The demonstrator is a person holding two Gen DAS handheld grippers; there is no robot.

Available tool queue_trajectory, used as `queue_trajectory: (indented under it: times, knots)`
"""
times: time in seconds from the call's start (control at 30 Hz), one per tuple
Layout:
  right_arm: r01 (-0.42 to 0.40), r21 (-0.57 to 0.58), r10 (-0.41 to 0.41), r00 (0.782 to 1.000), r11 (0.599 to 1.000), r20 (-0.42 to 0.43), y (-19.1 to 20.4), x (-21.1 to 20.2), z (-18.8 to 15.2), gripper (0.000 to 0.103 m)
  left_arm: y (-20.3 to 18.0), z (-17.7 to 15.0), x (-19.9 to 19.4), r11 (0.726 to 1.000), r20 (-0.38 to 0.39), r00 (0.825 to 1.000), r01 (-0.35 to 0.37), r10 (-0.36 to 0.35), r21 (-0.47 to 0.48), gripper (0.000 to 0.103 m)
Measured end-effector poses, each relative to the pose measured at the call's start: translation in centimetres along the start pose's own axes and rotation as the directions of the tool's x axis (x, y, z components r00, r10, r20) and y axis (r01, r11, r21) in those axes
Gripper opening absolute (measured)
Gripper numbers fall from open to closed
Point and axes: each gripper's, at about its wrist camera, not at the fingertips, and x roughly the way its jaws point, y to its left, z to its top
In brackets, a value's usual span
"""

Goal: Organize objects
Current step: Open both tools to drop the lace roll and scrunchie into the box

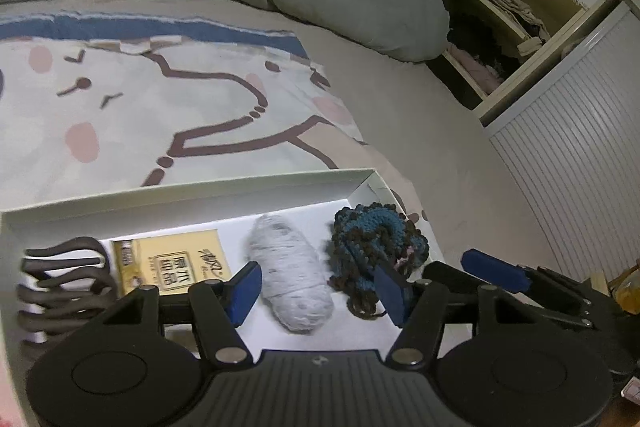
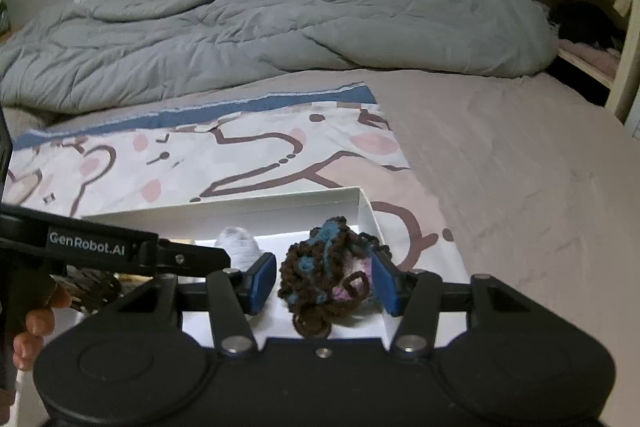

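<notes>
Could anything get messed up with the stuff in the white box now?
Maybe. The crocheted bundle has a loose brown yarn loop near the right gripper, so it might snag and get dragged out. The grey yarn ball lies loose between the left gripper's open pads and could roll if bumped.

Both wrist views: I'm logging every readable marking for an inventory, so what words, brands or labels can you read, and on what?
"GenRobot.AI": white print on the black arm of the left tool, seen in the right wrist view.
Flat yellow cardboard packet in the shallow white cardboard box: dark printed characters and a handwritten-style mark, too blurred to read.
No other text is visible.
</notes>
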Motion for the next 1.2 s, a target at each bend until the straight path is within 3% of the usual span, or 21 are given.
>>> queue_trajectory:
  times: [0.83, 1.0, 1.2]
  knots:
    - [-0.004, 0.103, -0.002, 0.998, 0.995, 0.060, 3.4, -9.0, 0.0, 0.055, -1.1, -1.6, -12.2, 0.984, 0.076, 0.990, -0.128, 0.119, 0.123, 0.063]
    - [-0.010, 0.104, 0.002, 0.997, 0.995, 0.077, 4.2, -10.5, -0.5, 0.057, -1.0, -2.3, -14.2, 0.980, 0.091, 0.987, -0.146, 0.135, 0.138, 0.065]
    - [-0.008, 0.099, -0.001, 0.996, 0.995, 0.095, 5.0, -12.3, -1.5, 0.060, -1.1, -3.3, -16.5, 0.969, 0.125, 0.978, -0.184, 0.165, 0.164, 0.076]
